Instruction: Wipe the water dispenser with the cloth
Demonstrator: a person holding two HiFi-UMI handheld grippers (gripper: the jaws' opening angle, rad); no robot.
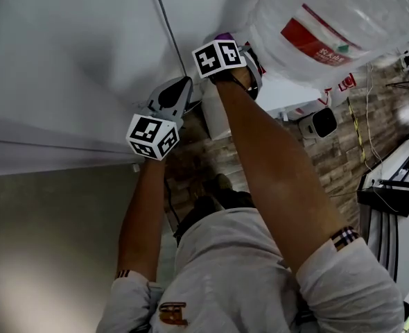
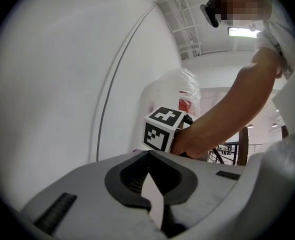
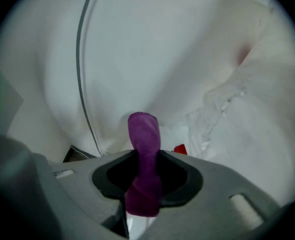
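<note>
The water dispenser (image 1: pixel 217 120) is a white box against the white wall, with a big clear bottle (image 1: pixel 329 26) with a red label on top. My right gripper (image 1: pixel 227 41) is shut on a purple cloth (image 3: pixel 144 149), which sticks out past the jaws, right up against the white surface just left of the bottle (image 3: pixel 257 114). Only a sliver of the cloth (image 1: pixel 224 37) shows in the head view. My left gripper (image 1: pixel 182 87) hangs just left of and below the right one, close to the wall. In the left gripper view its jaws are shut with nothing in them (image 2: pixel 148 154).
A thin dark cable (image 1: pixel 166 26) runs down the wall beside the dispenser. Below lies a brown wood-pattern floor with a small white appliance (image 1: pixel 322 123). A dark rack (image 1: pixel 392 193) stands at the right. My own body fills the lower part of the head view.
</note>
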